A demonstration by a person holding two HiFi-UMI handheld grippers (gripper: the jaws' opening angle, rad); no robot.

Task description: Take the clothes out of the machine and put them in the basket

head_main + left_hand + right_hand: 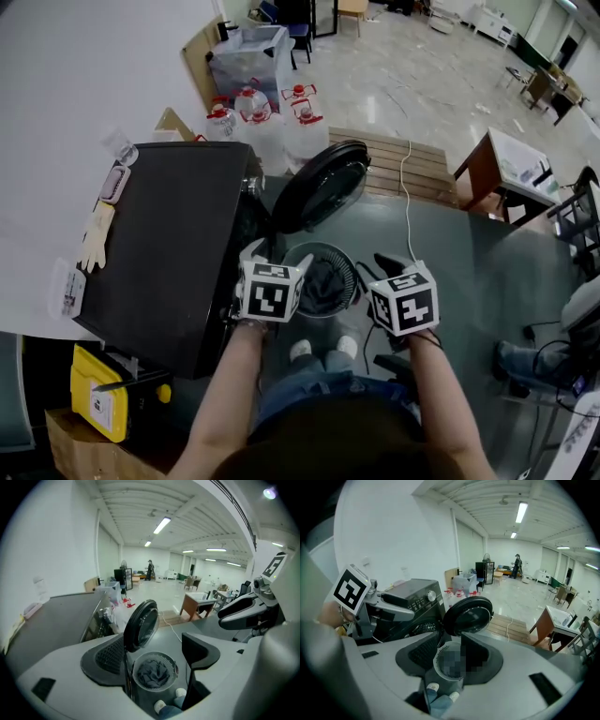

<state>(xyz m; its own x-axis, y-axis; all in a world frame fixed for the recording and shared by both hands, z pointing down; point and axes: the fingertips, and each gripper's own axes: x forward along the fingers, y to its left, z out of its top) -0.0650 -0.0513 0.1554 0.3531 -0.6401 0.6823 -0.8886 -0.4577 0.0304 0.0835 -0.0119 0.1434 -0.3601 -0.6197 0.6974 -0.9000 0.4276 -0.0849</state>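
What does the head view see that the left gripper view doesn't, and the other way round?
Only the head view shows the yellow box beside the washing machine, and the arms holding the grippers. Only the left gripper view shows the ceiling lights and a person standing far across the room. Both show the machine's open door, the basket with dark clothes in it, and the right gripper.
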